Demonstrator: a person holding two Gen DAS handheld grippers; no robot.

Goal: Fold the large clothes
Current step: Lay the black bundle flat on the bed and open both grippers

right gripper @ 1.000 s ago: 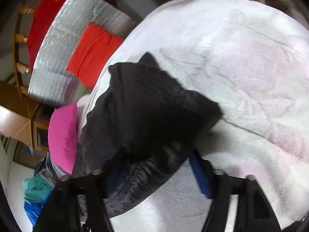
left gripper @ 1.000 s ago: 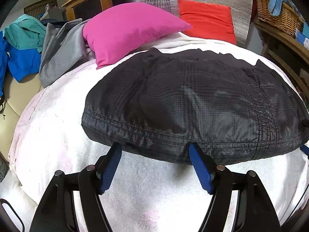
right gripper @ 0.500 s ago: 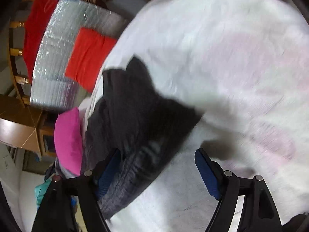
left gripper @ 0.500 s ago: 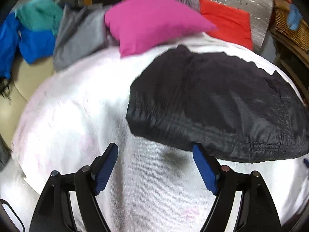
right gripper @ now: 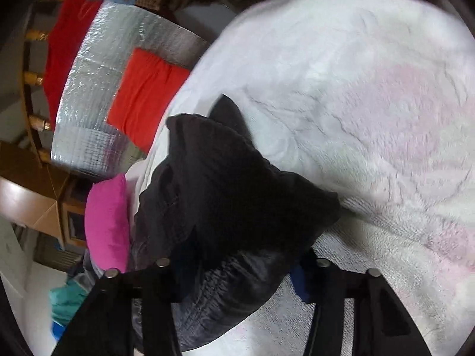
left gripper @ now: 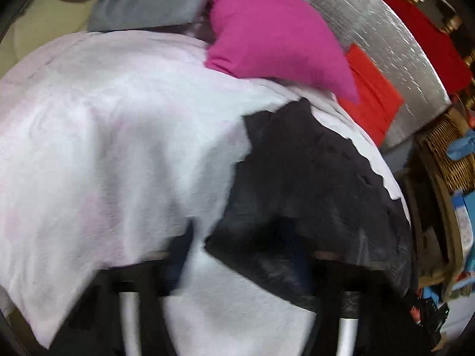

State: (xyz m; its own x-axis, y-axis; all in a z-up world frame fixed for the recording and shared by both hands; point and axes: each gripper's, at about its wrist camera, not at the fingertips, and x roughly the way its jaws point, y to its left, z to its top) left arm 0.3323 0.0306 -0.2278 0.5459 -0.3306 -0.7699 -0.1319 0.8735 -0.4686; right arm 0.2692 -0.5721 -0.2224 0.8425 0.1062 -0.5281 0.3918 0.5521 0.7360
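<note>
Blur smears left tongs (left gripper: pixel 237 255); black jacket (left gripper: pixel 311 184) hides their right finger.

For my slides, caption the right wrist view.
Right gripper closing around the folded black quilted jacket on a white fleece blanket.

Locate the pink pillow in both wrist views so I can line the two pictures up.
Left wrist: the pink pillow lies top centre, on the far edge of the white blanket, beyond the black garment.
Right wrist: pink pillow at the left edge, mid-height, just left of the garment.
Shared landmark: the orange-red cushion against the silver padding.
</note>
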